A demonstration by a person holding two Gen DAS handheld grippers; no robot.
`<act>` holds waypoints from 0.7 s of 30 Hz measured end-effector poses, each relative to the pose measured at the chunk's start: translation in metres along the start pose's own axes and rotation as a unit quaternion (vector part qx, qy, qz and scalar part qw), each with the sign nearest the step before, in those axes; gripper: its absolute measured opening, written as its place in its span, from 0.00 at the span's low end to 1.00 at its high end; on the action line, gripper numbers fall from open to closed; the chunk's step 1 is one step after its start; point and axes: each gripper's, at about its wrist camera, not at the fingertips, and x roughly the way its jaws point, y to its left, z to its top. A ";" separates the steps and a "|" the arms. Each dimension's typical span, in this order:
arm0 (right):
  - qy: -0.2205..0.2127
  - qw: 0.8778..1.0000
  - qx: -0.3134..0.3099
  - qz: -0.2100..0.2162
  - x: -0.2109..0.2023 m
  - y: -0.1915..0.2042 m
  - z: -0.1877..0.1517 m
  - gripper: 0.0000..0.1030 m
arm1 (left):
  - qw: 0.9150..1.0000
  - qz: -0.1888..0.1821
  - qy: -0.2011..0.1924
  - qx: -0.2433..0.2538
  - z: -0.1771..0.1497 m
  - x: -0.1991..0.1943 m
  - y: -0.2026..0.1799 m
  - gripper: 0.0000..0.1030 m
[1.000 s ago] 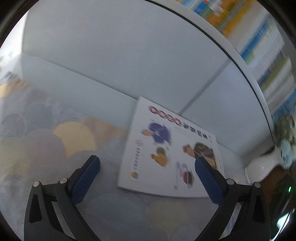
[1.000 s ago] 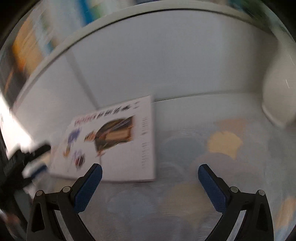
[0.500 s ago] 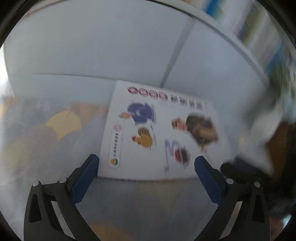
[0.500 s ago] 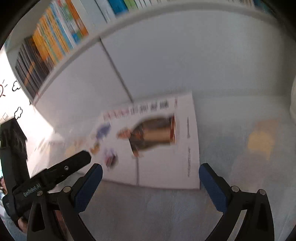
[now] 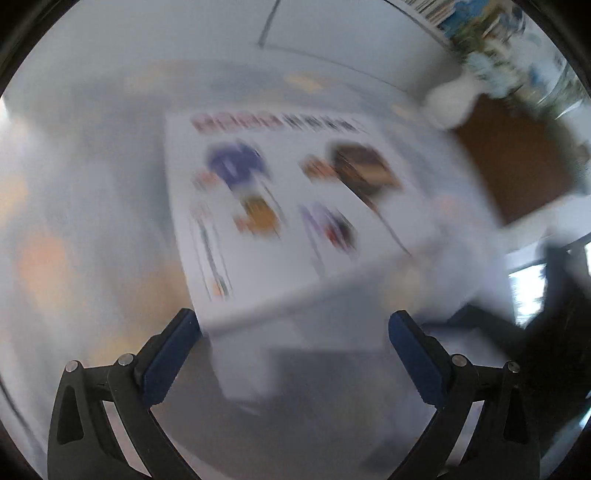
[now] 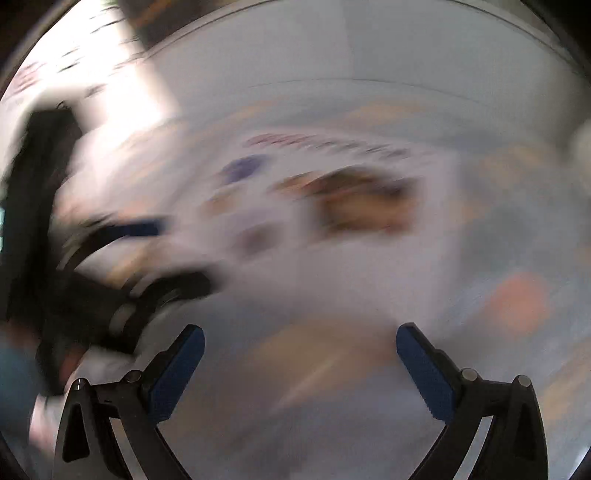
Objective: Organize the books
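A white book (image 5: 295,206) with coloured cartoon pictures on its cover lies flat on a patterned tablecloth (image 5: 92,229). Both views are blurred by motion. My left gripper (image 5: 291,332) is open just short of the book's near edge, its blue pads wide apart. In the right wrist view the same book (image 6: 332,199) lies ahead of my right gripper (image 6: 299,347), which is open and holds nothing. The left gripper (image 6: 140,254) shows there as a dark blur at the book's left side.
A white vase (image 5: 450,99) with flowers stands at the back right by a brown surface (image 5: 517,162). A white wall panel (image 5: 184,29) rises behind the table. A sleeve (image 6: 14,373) shows at the lower left of the right wrist view.
Both grippers have moved closer to the book, which now looms larger in each view. The left gripper has come up to the book's near edge. Both stay open.
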 end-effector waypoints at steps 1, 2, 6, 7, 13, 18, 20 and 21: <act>-0.009 1.000 -0.009 0.008 0.002 0.024 -0.015 1.00 | 1.000 -0.024 0.008 -0.009 -0.014 -0.004 -0.002 0.98; -0.010 1.000 -0.023 0.013 0.008 0.054 -0.034 1.00 | 1.000 -0.025 0.012 -0.006 -0.025 -0.006 -0.004 0.98; -0.011 0.995 -0.084 -0.056 0.015 0.118 -0.077 1.00 | 1.000 0.008 -0.001 -0.022 -0.059 -0.026 -0.001 0.98; -0.012 0.993 -0.089 -0.081 0.014 0.120 -0.082 1.00 | 0.999 0.023 -0.002 -0.028 -0.067 -0.030 0.001 0.98; -0.055 0.972 -0.029 -0.228 -0.031 0.062 -0.073 1.00 | 0.990 0.132 -0.044 -0.008 -0.063 -0.050 0.004 0.98; -0.190 0.929 0.109 -0.298 -0.078 -0.014 -0.012 1.00 | 0.978 0.166 -0.110 -0.058 -0.014 -0.053 0.001 0.99; -0.225 0.921 0.151 -0.280 -0.082 -0.051 0.031 1.00 | 0.973 0.180 -0.131 -0.063 0.008 -0.040 -0.007 0.99; -0.230 0.919 0.163 -0.274 -0.082 -0.062 0.044 1.00 | 0.972 0.183 -0.134 -0.065 0.015 -0.034 -0.007 0.99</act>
